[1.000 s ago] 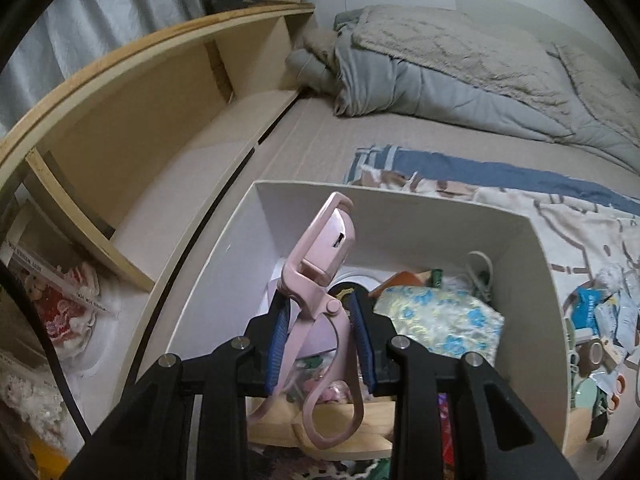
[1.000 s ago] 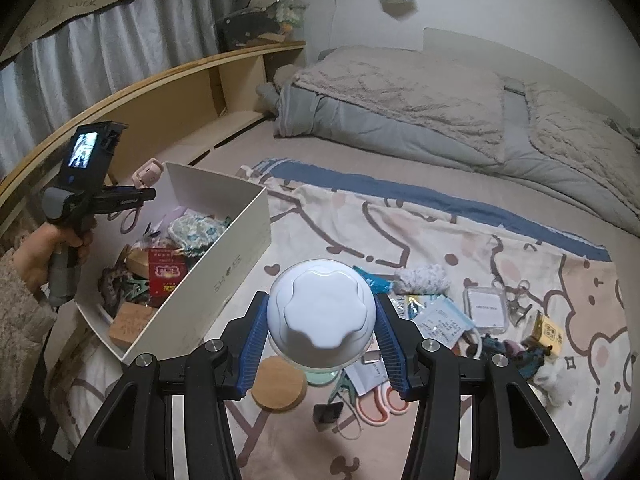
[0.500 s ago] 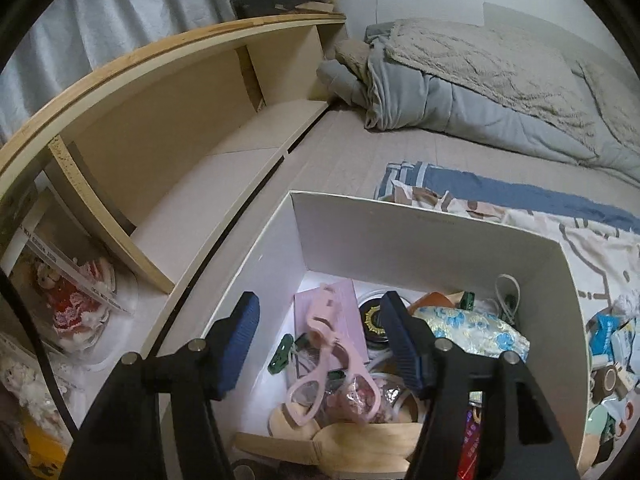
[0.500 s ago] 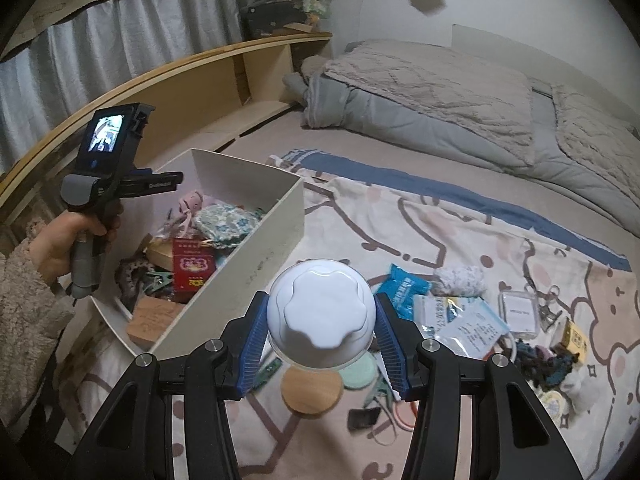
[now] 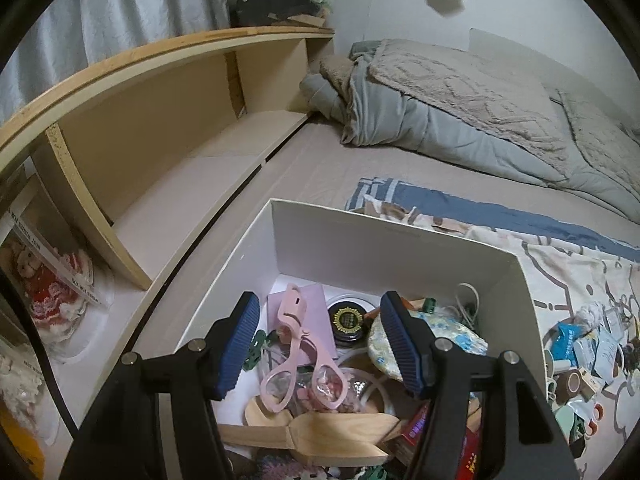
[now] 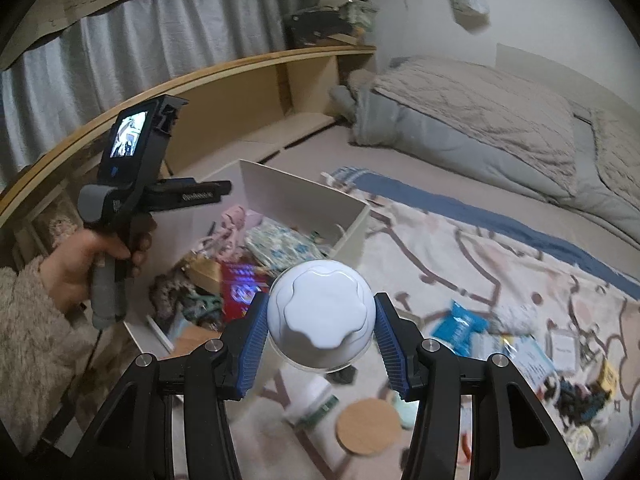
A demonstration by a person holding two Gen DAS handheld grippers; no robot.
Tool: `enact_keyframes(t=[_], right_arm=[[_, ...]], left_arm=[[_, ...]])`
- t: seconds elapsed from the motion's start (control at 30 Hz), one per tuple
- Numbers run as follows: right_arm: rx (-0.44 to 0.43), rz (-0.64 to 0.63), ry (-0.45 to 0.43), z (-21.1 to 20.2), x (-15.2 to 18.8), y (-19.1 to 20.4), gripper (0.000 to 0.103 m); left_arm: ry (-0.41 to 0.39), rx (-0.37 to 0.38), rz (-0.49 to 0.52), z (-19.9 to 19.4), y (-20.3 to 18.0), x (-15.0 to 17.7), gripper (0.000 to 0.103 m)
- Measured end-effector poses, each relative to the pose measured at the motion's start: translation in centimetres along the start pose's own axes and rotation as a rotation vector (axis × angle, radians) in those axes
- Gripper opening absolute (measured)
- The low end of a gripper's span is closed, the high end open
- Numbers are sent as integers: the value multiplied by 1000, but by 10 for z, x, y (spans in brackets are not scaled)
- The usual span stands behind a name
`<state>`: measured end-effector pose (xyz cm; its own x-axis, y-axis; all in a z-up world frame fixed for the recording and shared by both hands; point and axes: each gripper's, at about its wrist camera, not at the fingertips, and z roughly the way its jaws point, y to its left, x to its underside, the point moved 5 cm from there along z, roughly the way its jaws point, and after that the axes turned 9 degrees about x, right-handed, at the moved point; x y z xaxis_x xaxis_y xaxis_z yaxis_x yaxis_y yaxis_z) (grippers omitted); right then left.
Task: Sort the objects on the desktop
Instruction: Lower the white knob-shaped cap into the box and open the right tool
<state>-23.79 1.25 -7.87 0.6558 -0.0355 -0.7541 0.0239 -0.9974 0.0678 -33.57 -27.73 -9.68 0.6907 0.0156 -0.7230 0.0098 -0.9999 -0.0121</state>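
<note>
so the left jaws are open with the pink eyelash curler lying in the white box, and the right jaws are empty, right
Not quite: the right gripper is not empty. The right wrist view shows its jaws shut on a white lidded jar. The left gripper is open, the pink eyelash curler lying in the white box.

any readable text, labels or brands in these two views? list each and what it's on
"BEST WISHES FOR..." runs along the edge of the doll box on the shelf, at the left wrist view's left edge; the rest is cut off.
Gold print on the black round jar lid in the white box: too small to read.
Red packet in the box: printing blurred.
White lettering on the left gripper body: blurred.
Blue packet on the blanket: unreadable.
</note>
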Motion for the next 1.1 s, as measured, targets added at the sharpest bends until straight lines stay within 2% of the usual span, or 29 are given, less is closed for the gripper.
enact_keyframes(t=[0.17,0.3,0.4,0.57,0.73,0.9,0.93,1.0,1.03,1.1], right_arm=[[-34,-28,2,18,-10,21,52],[-54,-32,38,44,-16,36,53],[-54,-37,65,60,-17,42,53],[-53,-51,100,85,-20,48,53],[-63,-69,149,104,-18,54,53],[-40,-76,176,115,-20,53,56],[-32,-66,185,116,-20,51,58],[-38,-52,191,116,-22,48,71],[-38,-51,185,114,-23,47,82],[-31,-71,175,111,-25,47,83]], left_arm=[[-25,5,8,-5,0,0,63],[-34,25,-19,-8,3,1,63],[-49,34,-35,-12,7,1,70],[-62,47,-53,-16,16,0,74],[-71,66,-94,-22,27,0,83],[-89,74,-123,-28,32,0,87],[-87,80,-129,-28,33,0,87],[-81,91,-131,-28,33,-1,88],[-82,88,-128,-29,33,-1,88],[-92,82,-122,-32,34,-3,88]])
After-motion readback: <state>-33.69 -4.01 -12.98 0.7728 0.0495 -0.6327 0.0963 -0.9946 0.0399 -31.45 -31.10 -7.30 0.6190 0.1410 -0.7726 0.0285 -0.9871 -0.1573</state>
